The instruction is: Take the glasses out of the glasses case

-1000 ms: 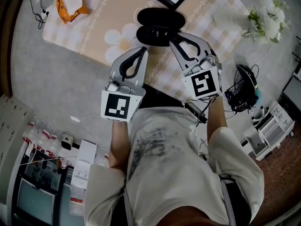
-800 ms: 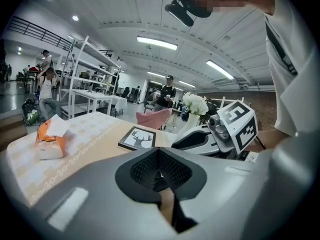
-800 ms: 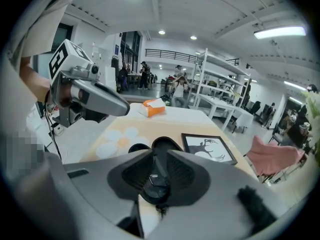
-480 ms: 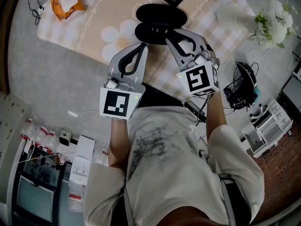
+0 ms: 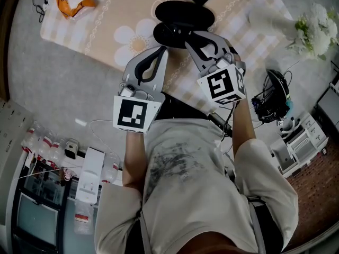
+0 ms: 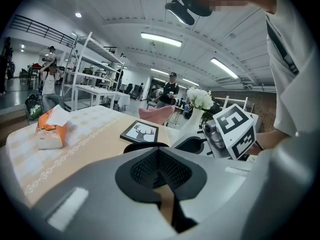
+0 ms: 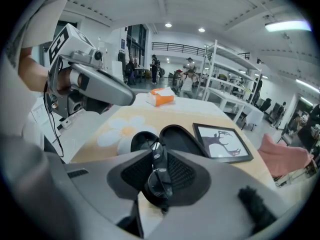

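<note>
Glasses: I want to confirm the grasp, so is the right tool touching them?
Touching. The right gripper view shows the right tool clamped on the glasses, its jaws pressed against both sides with no gap.

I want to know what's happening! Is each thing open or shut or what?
glasses case: open, lying flat.
glasses: pinched in the right tongs.
right tongs: shut on the glasses.
left tongs: shut, holding nothing.
picture frame: lying flat.
tissue pack: tissue poking out.

The right gripper now sits rolled leftward, its marker cube more tilted, slightly nearer the left gripper than before
</note>
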Demonstrator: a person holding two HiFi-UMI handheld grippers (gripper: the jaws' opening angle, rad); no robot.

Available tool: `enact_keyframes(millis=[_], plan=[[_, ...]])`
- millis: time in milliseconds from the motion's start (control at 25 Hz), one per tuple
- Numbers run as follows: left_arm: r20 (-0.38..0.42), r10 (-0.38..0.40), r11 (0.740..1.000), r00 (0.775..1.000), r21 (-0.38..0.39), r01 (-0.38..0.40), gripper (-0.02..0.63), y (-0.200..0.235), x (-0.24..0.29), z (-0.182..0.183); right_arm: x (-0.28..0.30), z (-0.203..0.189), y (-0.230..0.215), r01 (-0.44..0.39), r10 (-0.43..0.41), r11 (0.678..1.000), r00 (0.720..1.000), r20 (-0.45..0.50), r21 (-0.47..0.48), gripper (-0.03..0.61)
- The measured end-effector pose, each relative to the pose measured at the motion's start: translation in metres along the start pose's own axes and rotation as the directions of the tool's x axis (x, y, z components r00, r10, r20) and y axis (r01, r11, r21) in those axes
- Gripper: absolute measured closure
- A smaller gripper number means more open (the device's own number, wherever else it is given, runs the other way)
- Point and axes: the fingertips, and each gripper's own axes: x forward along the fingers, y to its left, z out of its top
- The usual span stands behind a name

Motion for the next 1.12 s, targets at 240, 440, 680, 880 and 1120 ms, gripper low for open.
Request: enact_keyframes(millis=[240, 440, 680, 880, 1120], plan=[[-0.006, 0.009, 1.0, 1.0, -0.014, -0.009, 0.604, 0.002, 0.004, -0.006, 0.011, -0.006, 0.006, -0.035, 0.034, 0.999, 0.999, -0.019, -0.034, 0.483], [-0.013, 0.012, 1.0, 1.0, -0.026, -0.012, 0.605, 0.002, 0.006, -0.009, 0.019, -0.011, 0.009, -0.062, 0.058, 0.996, 0.997, -0.045, -0.072, 0.483], [-0.017, 0.019, 0.999, 1.0, -0.041, -0.02, 0.606, 0.005, 0.007, -0.013, 0.028, -0.016, 0.013, -0.095, 0.086, 0.988, 0.993, -0.081, -0.12, 0.483], [-0.018, 0.023, 0.999, 1.0, -0.047, -0.024, 0.605, 0.006, 0.006, -0.015, 0.035, -0.018, 0.016, -0.113, 0.095, 0.979, 0.989, -0.11, -0.17, 0.485], [-0.019, 0.023, 0.998, 1.0, -0.055, -0.024, 0.605, 0.008, 0.006, -0.016, 0.043, -0.023, 0.021, -0.133, 0.099, 0.963, 0.983, -0.153, -0.233, 0.498]])
